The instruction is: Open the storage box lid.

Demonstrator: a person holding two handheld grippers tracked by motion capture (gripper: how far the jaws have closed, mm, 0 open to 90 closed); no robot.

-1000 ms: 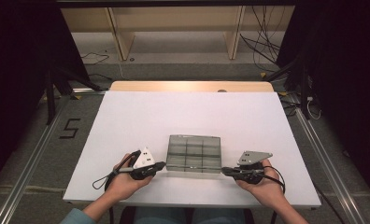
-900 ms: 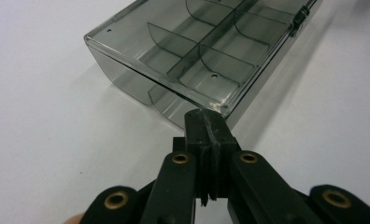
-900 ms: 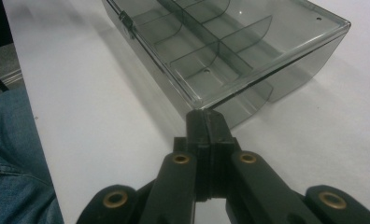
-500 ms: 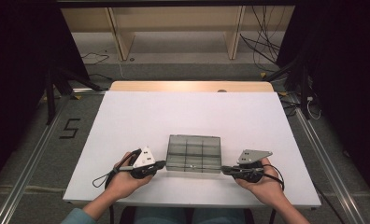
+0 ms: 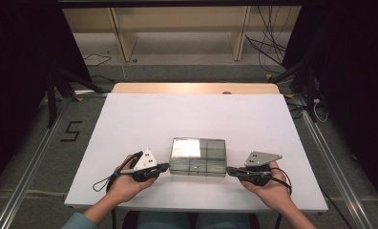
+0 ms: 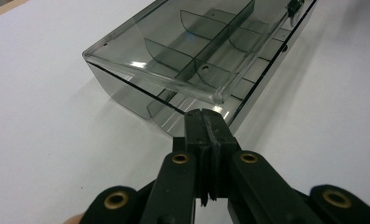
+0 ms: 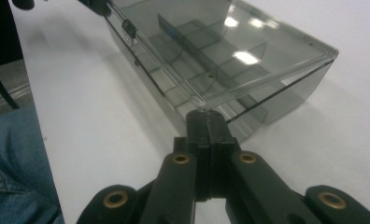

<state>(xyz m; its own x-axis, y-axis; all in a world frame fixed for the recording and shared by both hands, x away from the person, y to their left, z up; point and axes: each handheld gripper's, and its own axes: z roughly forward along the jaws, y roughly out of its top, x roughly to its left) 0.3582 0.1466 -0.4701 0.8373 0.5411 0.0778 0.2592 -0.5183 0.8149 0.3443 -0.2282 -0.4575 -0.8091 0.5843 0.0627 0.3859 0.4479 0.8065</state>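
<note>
My left gripper [image 5: 164, 166] and right gripper [image 5: 231, 170], jaws together, flank the smoky plastic compartment box [image 5: 198, 156] at lower centre of the bench [image 5: 130, 124]; uneven pushing could skid it sideways.

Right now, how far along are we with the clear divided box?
Done: both grippers sit at the box, left gripper at one near corner, right gripper at the other, jaws shut. In hand: tips at the lid's edge. Left: the lid looks down, the compartments look empty; nothing lifted yet.

light: bright overhead | glare: box lid [image 5: 186, 148] | surroundings: dark | focus: sharp
</note>
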